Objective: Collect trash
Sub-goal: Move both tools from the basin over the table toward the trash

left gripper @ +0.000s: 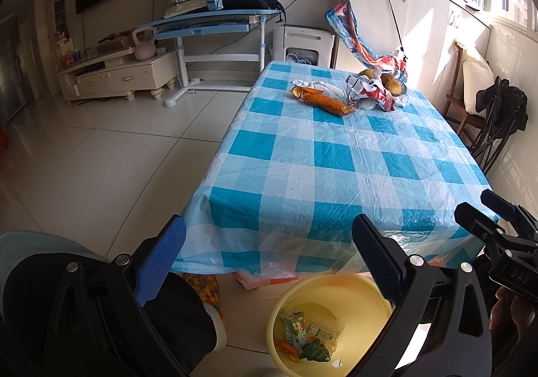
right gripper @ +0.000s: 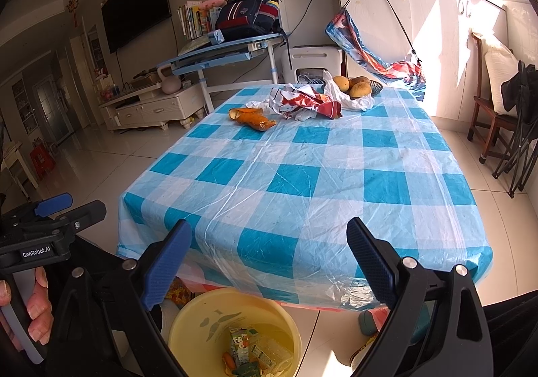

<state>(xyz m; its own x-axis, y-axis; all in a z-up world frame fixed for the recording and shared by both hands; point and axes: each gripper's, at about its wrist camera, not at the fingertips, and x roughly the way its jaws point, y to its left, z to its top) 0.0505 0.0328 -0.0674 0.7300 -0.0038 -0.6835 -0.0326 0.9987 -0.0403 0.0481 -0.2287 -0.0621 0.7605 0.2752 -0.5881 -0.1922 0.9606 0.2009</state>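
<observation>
A yellow basin (left gripper: 339,293) (right gripper: 201,309) sits on the floor below the near table edge, holding a juice carton (left gripper: 296,326) (right gripper: 239,343), a clear plastic wrapper and scraps. At the far end of the checked table (left gripper: 336,155) (right gripper: 302,175) lie an orange peel (left gripper: 328,101) (right gripper: 250,119), a crumpled red-and-white wrapper (left gripper: 370,91) (right gripper: 306,101) and white tissue (left gripper: 328,87). My left gripper (left gripper: 269,262) hangs open above the basin's left side. My right gripper (right gripper: 269,262) is open over the near table edge, empty.
A bowl of fruit (left gripper: 390,83) (right gripper: 358,86) stands behind the wrapper. A wooden chair (right gripper: 487,121) with dark clothing is at the right. A blue desk (left gripper: 215,24) with a backpack and a TV cabinet (left gripper: 117,74) stand across the tiled floor.
</observation>
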